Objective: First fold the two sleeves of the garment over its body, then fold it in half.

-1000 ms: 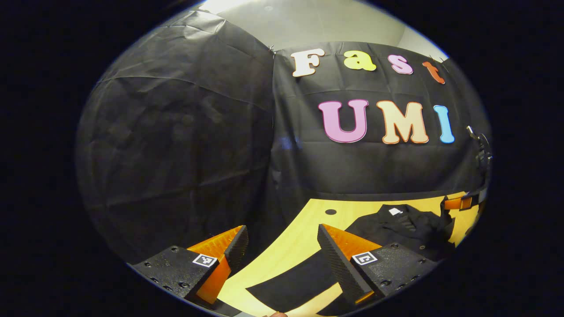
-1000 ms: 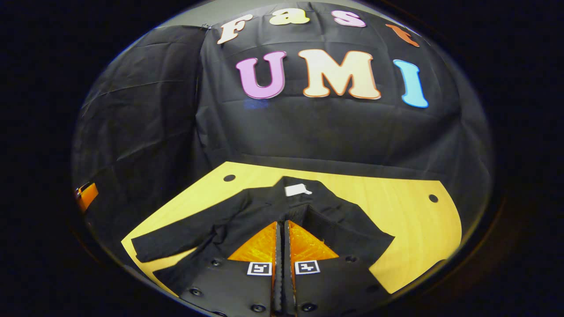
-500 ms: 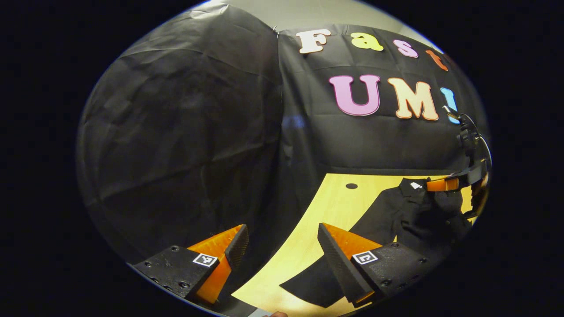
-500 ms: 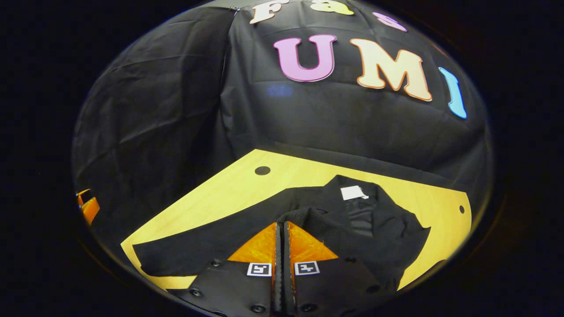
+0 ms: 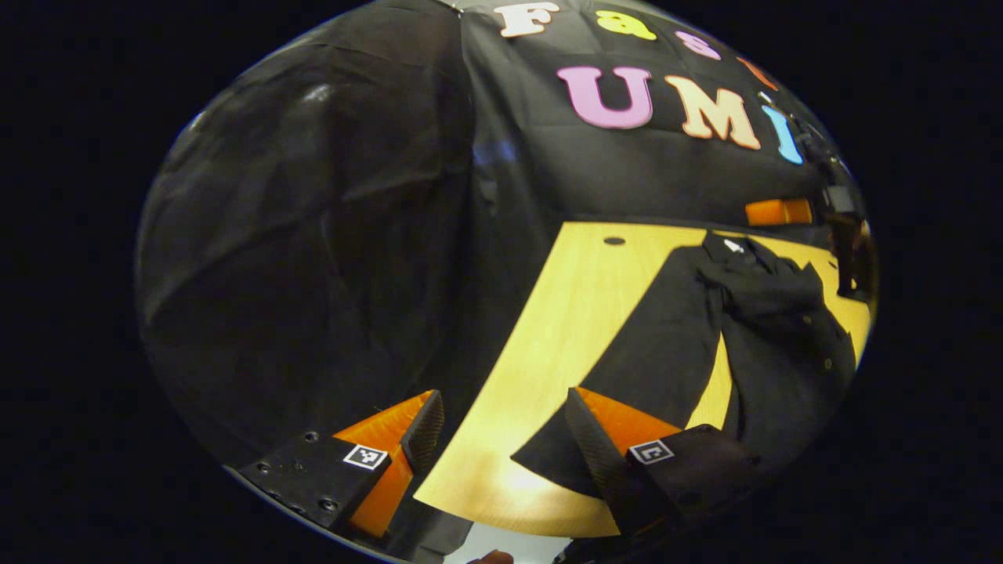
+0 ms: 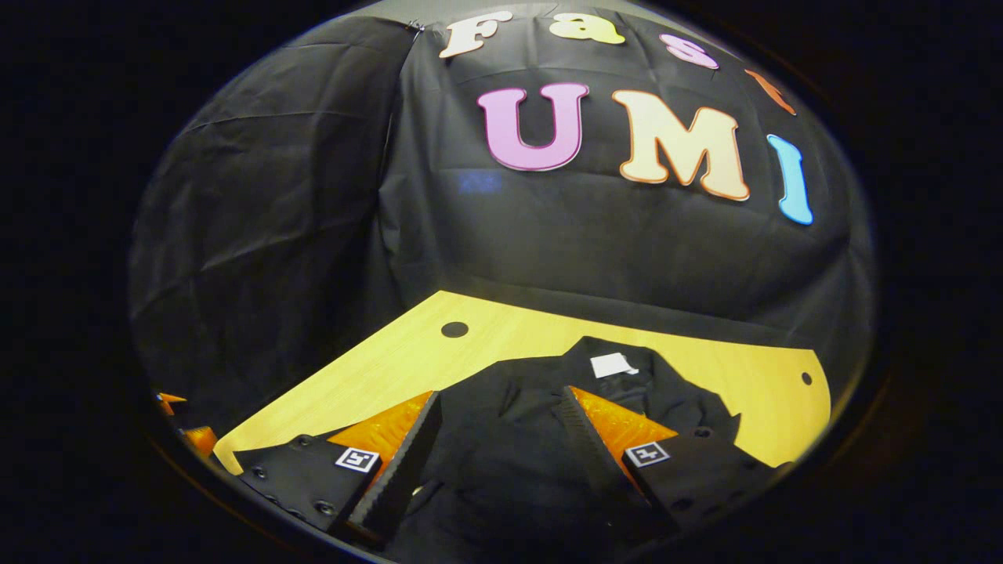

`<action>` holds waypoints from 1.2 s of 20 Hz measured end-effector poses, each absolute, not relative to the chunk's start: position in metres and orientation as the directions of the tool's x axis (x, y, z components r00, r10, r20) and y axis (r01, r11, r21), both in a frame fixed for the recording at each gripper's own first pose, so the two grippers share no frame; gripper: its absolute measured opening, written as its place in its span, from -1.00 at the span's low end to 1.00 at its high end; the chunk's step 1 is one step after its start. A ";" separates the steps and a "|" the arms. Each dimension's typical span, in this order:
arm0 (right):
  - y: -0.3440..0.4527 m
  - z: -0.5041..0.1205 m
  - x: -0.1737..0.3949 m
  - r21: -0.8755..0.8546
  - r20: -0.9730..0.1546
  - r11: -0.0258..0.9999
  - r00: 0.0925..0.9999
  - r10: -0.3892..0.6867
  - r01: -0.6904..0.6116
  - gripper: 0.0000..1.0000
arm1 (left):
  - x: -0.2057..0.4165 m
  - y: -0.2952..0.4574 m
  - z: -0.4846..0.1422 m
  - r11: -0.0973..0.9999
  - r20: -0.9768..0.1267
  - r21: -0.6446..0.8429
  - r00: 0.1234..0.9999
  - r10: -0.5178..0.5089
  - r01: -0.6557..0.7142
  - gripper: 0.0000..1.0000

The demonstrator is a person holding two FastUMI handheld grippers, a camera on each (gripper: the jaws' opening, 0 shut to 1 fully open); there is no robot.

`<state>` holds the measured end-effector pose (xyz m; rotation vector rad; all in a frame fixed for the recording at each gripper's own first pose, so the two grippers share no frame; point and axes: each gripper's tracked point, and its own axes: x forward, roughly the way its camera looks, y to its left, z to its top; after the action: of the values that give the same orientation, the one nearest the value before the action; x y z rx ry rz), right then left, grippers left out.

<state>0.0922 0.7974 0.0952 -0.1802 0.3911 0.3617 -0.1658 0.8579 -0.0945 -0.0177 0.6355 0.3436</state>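
- One black garment (image 6: pixel 541 423) lies on the wooden table (image 6: pixel 705 368), one sleeve (image 5: pixel 627 368) stretched out.
- Your left gripper (image 5: pixel 501 439) hovers released at the sleeve's cuff.
- Your right gripper (image 6: pixel 501 439) hangs released above the body.

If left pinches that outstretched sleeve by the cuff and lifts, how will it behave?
Likely floppy: the sleeve lies flat on the table, so it should drape and trail from the left gripper. Probably light, thin cloth. It may drag the garment, whose body already shows bunched folds.
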 end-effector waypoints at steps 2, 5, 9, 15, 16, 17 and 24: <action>0.769 0.097 0.080 -0.110 -0.388 0.929 0.876 0.286 -0.352 0.94 | -0.165 0.846 -0.113 0.951 -0.627 0.084 0.725 0.283 -0.298 0.91; 0.724 0.096 0.065 -0.121 -0.380 0.947 0.895 0.232 -0.297 0.95 | -0.165 0.834 -0.133 0.957 -0.674 0.086 0.691 0.262 -0.279 0.91; 0.670 0.092 0.050 -0.105 -0.402 0.971 0.902 0.157 -0.216 0.97 | -0.179 0.820 -0.162 0.951 -0.749 0.043 0.620 0.234 -0.306 0.91; 0.633 0.103 0.037 -0.111 -0.375 0.978 0.919 0.124 -0.177 0.97 | -0.168 0.810 -0.157 0.933 -0.727 -0.066 0.658 0.199 -0.354 0.56; 0.632 0.103 0.035 -0.107 -0.375 0.977 0.918 0.131 -0.183 0.96 | -0.167 0.806 -0.162 0.940 -0.724 -0.071 0.665 0.181 -0.334 0.31; 0.630 0.100 0.033 -0.100 -0.379 0.976 0.915 0.140 -0.191 0.96 | -0.164 0.800 -0.161 0.950 -0.718 -0.075 0.677 0.161 -0.304 0.12; 0.614 0.075 0.011 -0.016 -0.405 0.984 0.901 0.156 -0.177 0.96 | -0.151 0.801 -0.134 0.957 -0.740 0.059 0.631 0.233 -0.285 -1.00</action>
<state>0.0106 0.6140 0.0745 -0.0524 0.4142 0.1723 -0.1507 0.8007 -0.1335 -0.0659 0.8377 0.2967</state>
